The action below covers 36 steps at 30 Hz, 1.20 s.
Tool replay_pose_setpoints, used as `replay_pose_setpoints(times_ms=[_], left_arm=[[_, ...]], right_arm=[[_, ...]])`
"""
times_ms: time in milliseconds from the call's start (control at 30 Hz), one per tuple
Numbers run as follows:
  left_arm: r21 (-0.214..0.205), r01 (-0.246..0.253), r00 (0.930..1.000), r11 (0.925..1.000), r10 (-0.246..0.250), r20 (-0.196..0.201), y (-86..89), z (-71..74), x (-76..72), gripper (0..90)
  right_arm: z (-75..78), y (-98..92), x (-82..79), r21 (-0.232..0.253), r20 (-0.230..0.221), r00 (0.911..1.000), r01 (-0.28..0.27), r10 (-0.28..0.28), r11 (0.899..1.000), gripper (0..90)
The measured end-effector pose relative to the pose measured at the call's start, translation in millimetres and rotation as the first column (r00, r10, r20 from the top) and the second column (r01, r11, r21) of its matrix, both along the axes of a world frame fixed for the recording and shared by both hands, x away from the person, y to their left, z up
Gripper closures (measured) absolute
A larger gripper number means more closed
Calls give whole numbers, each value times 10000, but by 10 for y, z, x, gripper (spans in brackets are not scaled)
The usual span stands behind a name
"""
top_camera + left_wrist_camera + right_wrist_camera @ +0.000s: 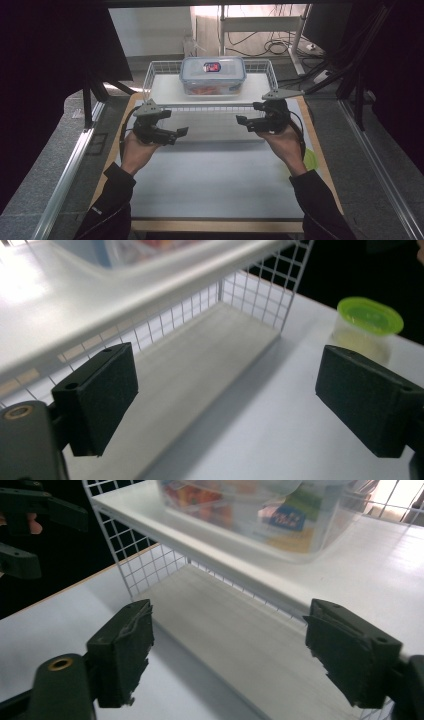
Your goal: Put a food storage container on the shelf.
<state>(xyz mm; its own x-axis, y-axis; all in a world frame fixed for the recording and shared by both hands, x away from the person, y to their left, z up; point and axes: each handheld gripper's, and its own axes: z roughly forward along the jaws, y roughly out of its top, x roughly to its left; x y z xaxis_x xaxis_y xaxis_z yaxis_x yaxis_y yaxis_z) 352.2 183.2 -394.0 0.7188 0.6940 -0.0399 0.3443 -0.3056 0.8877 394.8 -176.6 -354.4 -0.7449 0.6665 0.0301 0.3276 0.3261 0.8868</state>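
We have a clear plastic food container with a blue-rimmed clip lid sitting on the upper shelf of a white wire rack, which stands at the far edge of the worktop, about midway along it. Through the walls we make out orange and red contents, possibly packaged food, though the blur in the right gripper view keeps us from naming them.

We judge the container to be stiff and smooth, so it could slip under a light pinch; loaded as it is, it likely carries some weight. The two short ends, just below the lid's clips, look like the best places for us to take hold, one gripper to each end, so that the box stays level and the lid is not levered open.

Our left gripper hovers in front of the rack's left end, its jaws spread wide with nothing between them, pointing in towards the middle. Our right gripper mirrors it at the rack's right end, jaws also spread and empty. Both sit below the shelf's front lip and clear of the container, forearms reaching in from the near edge. A small tub with a green lid rests near the worktop's right edge.
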Motion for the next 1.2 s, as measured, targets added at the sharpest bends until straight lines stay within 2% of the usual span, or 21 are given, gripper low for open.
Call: replay_pose_setpoints(times_ms=[67, 333, 467, 500, 600, 733, 767, 800, 833, 967, 1067, 1200], left_arm=[[124, -3, 10000, 9999, 3, -23, -7, -46, -63, 76], [-6, 87, 9999, 10000, -87, -104, -24, -256, -320, 41], [-67, 134, 9998, 9999, -135, -111, -28, -334, -424, 26], [-103, 126, 9999, 9999, -126, -21, -24, -384, -502, 22], [-131, 130, 9999, 9998, -129, 51, -25, -436, -579, 14], [52, 128, 9996, 9999, -129, 265, -15, -539, -715, 7], [-155, 212, 9995, 9997, -208, 233, 4, -599, -763, 5], [-155, 212, 9995, 9997, -208, 233, 4, -599, -763, 4], [-270, 197, 9997, 9994, -193, 172, 23, -668, -799, 4], [-170, 99, 9999, 9998, -96, 126, 43, -783, -851, 3], [-81, 5, 9999, 10000, -4, 120, 63, -889, -914, 4], [-120, 162, 9998, 9998, -163, -135, 70, -1035, -996, 4]], right_arm=[[-50, -16, -65, 32, -24, 10000, -26, 26, 10000, 149], [-283, -108, -307, -156, -112, 9999, -95, 94, 9998, 87], [-349, -145, -393, -85, -208, 9998, -11, 9, 10000, 56], [-398, -176, -443, -75, -195, 9998, 18, -19, 10000, 48], [-447, -210, -482, -72, -252, 9996, 88, -90, 9999, 42], [-536, -270, -562, -92, -382, 9992, 80, -83, 9999, 38], [-579, -295, -617, 36, -357, 9994, 0, 2, 10000, 39], [-599, -305, -650, 70, -293, 9996, -12, 14, 10000, 39], [-621, -313, -683, 105, -249, 9997, -24, 27, 9999, 40], [-703, -336, -773, 196, -231, 9997, -73, 78, 9998, 42], [-814, -372, -859, -67, -65, 10000, 22, -22, 10000, 42], [-927, -398, -925, -177, -134, 9998, 141, -143, 9997, 38]])
